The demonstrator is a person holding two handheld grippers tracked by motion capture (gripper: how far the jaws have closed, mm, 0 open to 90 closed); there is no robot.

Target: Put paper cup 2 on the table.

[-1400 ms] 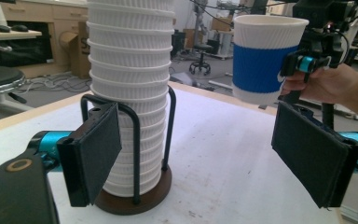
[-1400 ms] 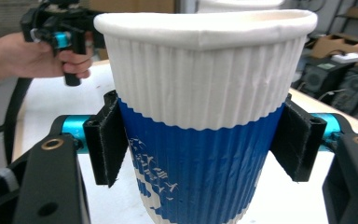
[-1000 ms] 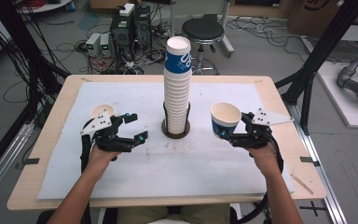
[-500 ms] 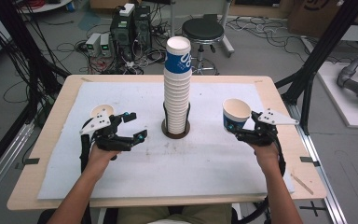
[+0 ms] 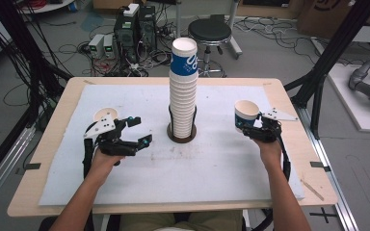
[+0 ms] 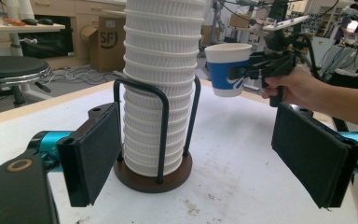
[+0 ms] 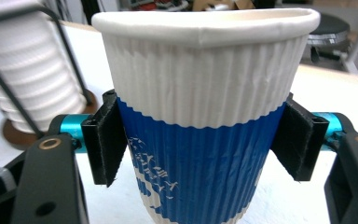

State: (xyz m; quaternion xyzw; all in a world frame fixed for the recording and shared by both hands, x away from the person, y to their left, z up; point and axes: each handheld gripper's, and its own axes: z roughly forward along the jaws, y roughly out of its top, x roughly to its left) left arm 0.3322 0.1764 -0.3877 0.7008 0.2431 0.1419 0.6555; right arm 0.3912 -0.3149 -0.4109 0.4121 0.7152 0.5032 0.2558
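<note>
The right gripper (image 5: 248,126) is clamping a blue-and-white paper cup (image 5: 245,115), upright, though its jaws have just been easing apart slightly. It's sitting at three o'clock from the cup stack (image 5: 183,89). At nine o'clock, the left gripper (image 5: 140,131) is resting wide apart, gripping nothing.

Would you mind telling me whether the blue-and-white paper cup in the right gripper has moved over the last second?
Yes: the blue-and-white paper cup has gone rightward, away from the tall cup stack, toward the table's right edge.
</note>
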